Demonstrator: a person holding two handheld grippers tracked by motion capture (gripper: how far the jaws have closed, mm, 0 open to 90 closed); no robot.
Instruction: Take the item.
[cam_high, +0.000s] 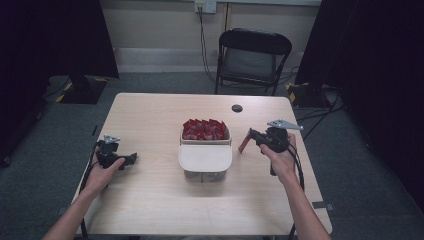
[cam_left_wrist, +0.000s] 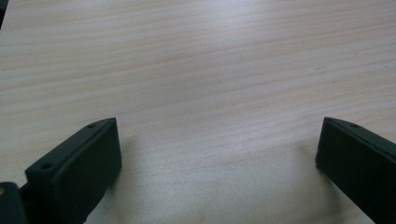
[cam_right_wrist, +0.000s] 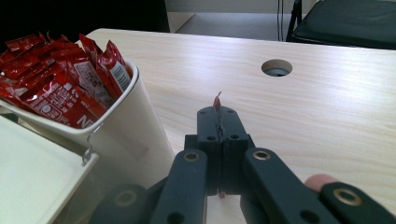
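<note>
A white bin (cam_high: 186, 161) stands at the table's middle, its far half packed with several red packets (cam_high: 205, 129) and its near half under a flat white lid (cam_high: 206, 156). My right gripper (cam_high: 252, 134) hovers just right of the bin, shut on one red packet (cam_high: 244, 145) that hangs down from it. In the right gripper view the packet's tip (cam_right_wrist: 217, 99) pokes up between the closed jaws (cam_right_wrist: 219, 115), with the bin wall (cam_right_wrist: 135, 126) and its packets (cam_right_wrist: 51, 79) close on the left. My left gripper (cam_high: 131, 159) rests low at the table's left, open over bare wood (cam_left_wrist: 217, 140).
A round cable hole (cam_high: 237, 108) (cam_right_wrist: 277, 67) lies in the tabletop behind the right gripper. A black folding chair (cam_high: 252, 55) stands beyond the far edge. Dark curtains hang on both sides. Bare table lies in front of the bin.
</note>
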